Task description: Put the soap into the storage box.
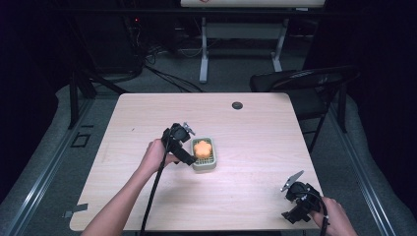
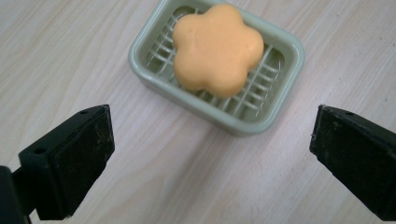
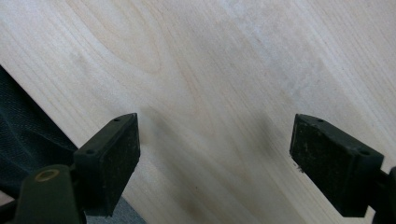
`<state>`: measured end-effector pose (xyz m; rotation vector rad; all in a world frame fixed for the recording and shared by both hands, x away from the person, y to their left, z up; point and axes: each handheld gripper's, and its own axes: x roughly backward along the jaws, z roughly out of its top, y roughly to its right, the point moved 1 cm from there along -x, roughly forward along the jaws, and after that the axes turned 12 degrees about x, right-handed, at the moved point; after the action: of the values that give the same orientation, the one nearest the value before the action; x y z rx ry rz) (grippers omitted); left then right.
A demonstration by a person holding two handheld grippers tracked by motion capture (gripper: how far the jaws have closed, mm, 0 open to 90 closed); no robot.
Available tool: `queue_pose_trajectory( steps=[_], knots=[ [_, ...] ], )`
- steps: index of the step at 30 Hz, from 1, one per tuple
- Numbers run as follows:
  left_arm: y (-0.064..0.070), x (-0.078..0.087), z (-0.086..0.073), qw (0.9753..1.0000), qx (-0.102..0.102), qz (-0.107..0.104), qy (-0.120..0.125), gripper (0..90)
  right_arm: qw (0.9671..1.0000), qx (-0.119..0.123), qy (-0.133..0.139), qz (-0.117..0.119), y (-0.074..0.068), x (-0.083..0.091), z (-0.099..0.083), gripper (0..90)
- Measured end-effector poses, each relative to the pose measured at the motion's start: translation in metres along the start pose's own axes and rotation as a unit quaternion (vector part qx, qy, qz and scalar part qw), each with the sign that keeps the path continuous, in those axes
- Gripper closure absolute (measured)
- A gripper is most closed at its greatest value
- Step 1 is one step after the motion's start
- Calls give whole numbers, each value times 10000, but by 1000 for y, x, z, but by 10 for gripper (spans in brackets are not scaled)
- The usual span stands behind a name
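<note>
One orange soap [image 2: 215,49] in dish [image 2: 140,70], just beyond open left tool [image 2: 210,158].

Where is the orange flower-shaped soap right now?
The soap lies in the green soap dish near the table's middle, just right of the open left gripper in the high view.

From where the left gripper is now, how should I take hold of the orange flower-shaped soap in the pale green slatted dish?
Grip the orange flower-shaped soap across two opposite notches between its lobes, coming straight down from above. It lies flat on the slats of the pale green dish, whose raised rim blocks a side approach. The left gripper, jaws wide open, sits just short of the dish, so it likely only needs to move forward and drop.
</note>
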<state>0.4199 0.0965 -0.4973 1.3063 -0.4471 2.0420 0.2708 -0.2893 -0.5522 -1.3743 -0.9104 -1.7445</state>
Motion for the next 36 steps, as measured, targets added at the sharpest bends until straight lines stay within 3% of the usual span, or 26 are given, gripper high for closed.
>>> queue_pose_trajectory(
  steps=[11, 16, 24, 27, 36],
  knots=[
    [4, 33, -30, 9998, 130, 33, 125, 0, 10000, -5, 29, -24, -1, 0, 1, 157],
    [11, 42, -47, 9999, 166, -13, -40, 0, 10000, 26, 25, -36, -2, 1, 2, 157],
    [18, 46, -75, 9997, 157, -46, -183, 0, 10000, 85, 24, -39, -4, 2, 3, 157],
    [18, 46, -87, 9994, 160, 19, -307, 0, 10000, 67, 55, -35, -4, 2, 3, 157],
    [18, 49, -114, 9988, 201, 210, -383, 0, 9999, 93, 23, -37, -4, 2, 3, 157]
  ],
)
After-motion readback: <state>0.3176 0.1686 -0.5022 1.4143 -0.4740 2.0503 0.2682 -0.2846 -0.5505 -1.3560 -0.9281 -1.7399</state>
